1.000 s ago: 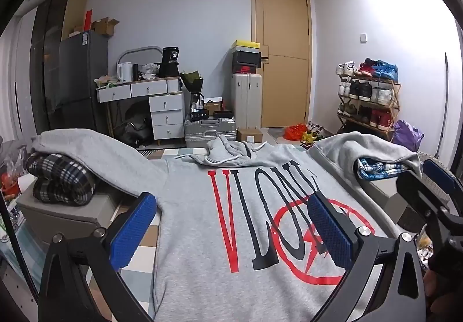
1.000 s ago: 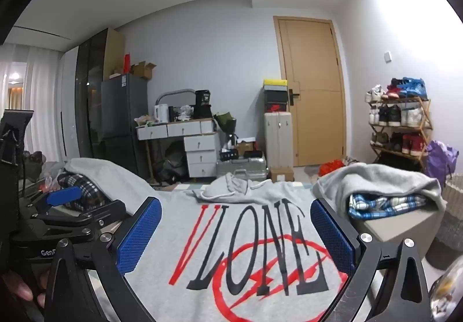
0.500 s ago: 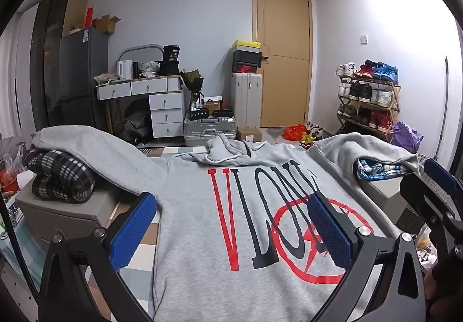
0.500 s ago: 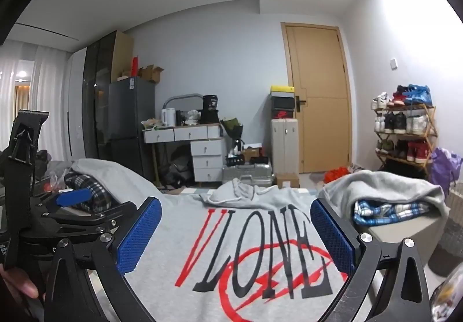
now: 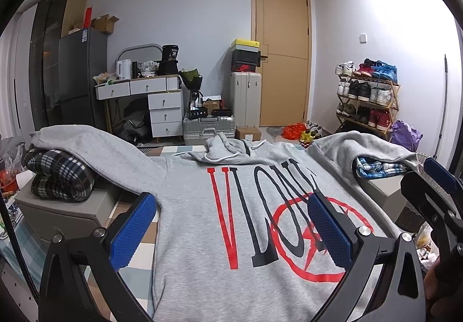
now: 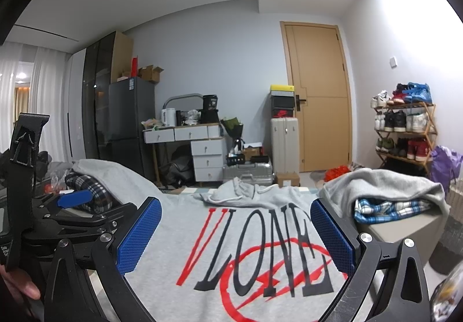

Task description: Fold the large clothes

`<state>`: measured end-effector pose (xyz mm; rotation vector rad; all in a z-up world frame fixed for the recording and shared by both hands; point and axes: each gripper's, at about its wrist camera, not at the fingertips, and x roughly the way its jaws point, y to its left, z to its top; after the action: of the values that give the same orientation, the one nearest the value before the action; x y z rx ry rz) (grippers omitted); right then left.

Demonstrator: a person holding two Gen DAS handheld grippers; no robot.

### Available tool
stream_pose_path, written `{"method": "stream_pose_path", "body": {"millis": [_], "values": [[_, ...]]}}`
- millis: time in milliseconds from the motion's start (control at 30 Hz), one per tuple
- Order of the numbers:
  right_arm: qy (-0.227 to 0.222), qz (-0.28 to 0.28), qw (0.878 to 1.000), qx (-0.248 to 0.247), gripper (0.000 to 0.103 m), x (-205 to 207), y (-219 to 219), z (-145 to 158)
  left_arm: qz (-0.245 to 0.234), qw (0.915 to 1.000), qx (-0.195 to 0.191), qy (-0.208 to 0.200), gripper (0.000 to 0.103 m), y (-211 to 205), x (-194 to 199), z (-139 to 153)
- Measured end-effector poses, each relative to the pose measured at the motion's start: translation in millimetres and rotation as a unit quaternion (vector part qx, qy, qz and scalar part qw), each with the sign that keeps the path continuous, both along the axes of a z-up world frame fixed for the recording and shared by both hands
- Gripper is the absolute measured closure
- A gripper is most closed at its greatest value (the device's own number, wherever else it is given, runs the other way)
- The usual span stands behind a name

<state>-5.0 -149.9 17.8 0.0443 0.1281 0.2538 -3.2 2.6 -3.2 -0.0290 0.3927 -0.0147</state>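
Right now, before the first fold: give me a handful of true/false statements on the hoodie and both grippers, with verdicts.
1. The grey hoodie lies print side up, with the hood at the far end. True.
2. The left gripper is shut on the hem. False: its blue pads stand wide apart over the cloth and hold nothing.
3. One sleeve is draped over a folded blue plaid cloth. True.
4. The right gripper is open. True.
5. The other sleeve is already folded across the print. False: it runs outward over a dark plaid bundle.
6. The lettering is all red. False: the V is red and the rest is black.
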Motion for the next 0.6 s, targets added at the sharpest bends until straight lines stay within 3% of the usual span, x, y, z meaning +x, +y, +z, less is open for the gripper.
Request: {"method": "stream_pose_path", "body": {"millis": [600], "values": [[-0.006,0.001,1.000,0.001,0.000,-1.7,0.8,1.5,0.002,1.0000,0.001,-0.002,0.001,1.5,0.3,1.5]]}}
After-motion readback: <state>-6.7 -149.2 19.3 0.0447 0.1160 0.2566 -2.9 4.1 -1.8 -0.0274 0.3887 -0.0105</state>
